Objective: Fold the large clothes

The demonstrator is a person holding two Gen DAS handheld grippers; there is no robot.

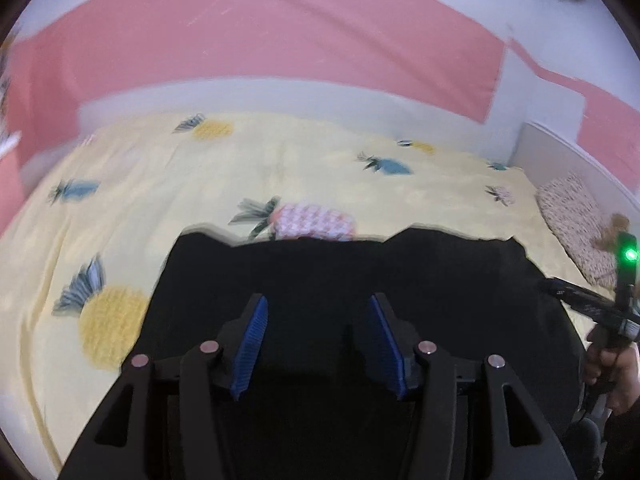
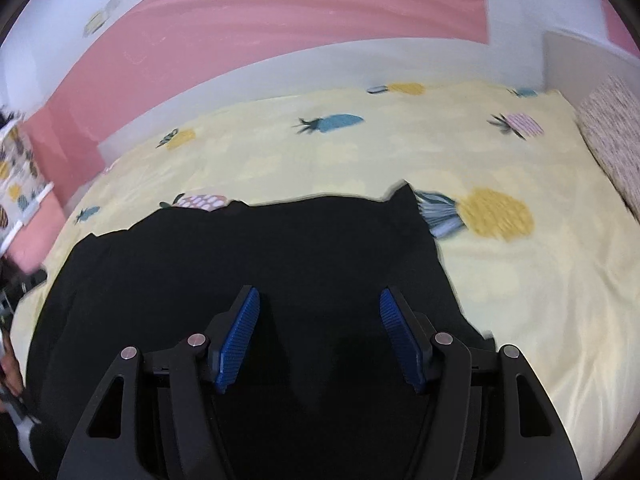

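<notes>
A large black garment (image 1: pixel 320 268) lies spread flat on a yellow pineapple-print bedsheet (image 1: pixel 168 184). My left gripper (image 1: pixel 318 304) is open above the garment, blue pads apart, holding nothing. In the right wrist view the same black garment (image 2: pixel 248 256) fills the lower middle on the sheet (image 2: pixel 520 280), with its far edge ragged. My right gripper (image 2: pixel 320 298) is open above it and empty. The right gripper's handle with a green light (image 1: pixel 630 255) shows at the right edge of the left wrist view, held by a hand.
A pink and white wall (image 1: pixel 280 40) runs behind the bed. A speckled pillow (image 1: pixel 576 220) lies at the bed's right end by a white headboard (image 1: pixel 560 148); it also shows in the right wrist view (image 2: pixel 616 136). A pineapple-print cloth (image 2: pixel 16 168) hangs at the left.
</notes>
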